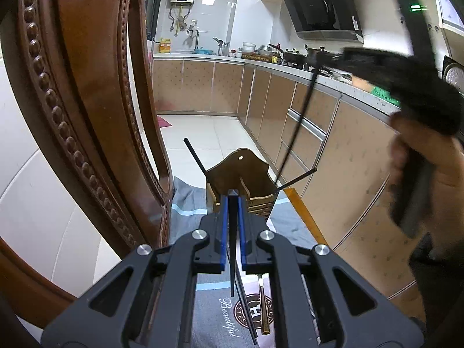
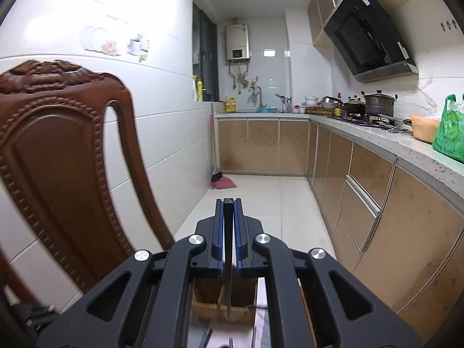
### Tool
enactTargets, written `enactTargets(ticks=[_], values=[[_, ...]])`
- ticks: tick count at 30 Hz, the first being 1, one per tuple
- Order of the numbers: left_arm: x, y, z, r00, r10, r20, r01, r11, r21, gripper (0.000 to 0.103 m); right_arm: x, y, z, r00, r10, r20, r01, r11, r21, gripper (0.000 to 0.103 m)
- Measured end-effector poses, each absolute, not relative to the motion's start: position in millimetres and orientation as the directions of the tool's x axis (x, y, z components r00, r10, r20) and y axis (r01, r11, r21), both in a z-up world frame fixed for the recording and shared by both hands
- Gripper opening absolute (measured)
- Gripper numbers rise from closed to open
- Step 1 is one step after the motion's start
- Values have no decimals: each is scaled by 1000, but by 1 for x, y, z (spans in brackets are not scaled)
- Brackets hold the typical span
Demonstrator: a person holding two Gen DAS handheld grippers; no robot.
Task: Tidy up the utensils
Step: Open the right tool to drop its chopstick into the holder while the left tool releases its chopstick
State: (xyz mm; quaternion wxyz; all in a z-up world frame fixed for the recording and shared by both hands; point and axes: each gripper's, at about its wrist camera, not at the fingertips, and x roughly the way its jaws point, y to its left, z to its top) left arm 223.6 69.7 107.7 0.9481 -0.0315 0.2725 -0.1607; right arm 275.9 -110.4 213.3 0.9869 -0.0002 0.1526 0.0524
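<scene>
Left wrist: two chopsticks (image 1: 195, 156) in holder (image 1: 240, 185).

Brightness: both views evenly lit and daylight-bright; the wall tiles (image 2: 95, 5) at upper left of the right wrist view are blown out to white.
Glare: soft sheen on the floor tiles (image 2: 261, 191).
Blur: in the left wrist view the right tool (image 1: 314, 58) and the hand (image 1: 417, 159) holding it are smeared by motion.
Distortion: strong fisheye bending of the chair back (image 1: 72, 101) and cabinets (image 2: 377, 203); corners dark.
</scene>
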Motion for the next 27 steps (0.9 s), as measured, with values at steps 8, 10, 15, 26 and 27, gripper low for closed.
enactTargets(ticks=[8, 10, 15, 26, 27], values=[[230, 78, 103, 797, -317, -515, 269, 948, -169, 6, 323, -124, 148, 938, 69, -341, -33, 993, 110, 7], [232, 77, 101, 795, -314, -520, 267, 949, -165, 6, 326, -133, 133, 921, 94, -378, -38, 987, 153, 8], [235, 74, 97, 792, -303, -530, 258, 953, -159, 6, 283, -163, 125, 910, 163, -382, -60, 961, 268, 72], [243, 63, 86, 805, -264, -531, 213, 964, -157, 6, 123, -191, 32, 917, 98, -386, -46, 989, 143, 93], [243, 62, 88, 808, -266, -526, 214, 964, -159, 6, 127, -192, 31, 912, 127, -390, -74, 986, 147, 93]])
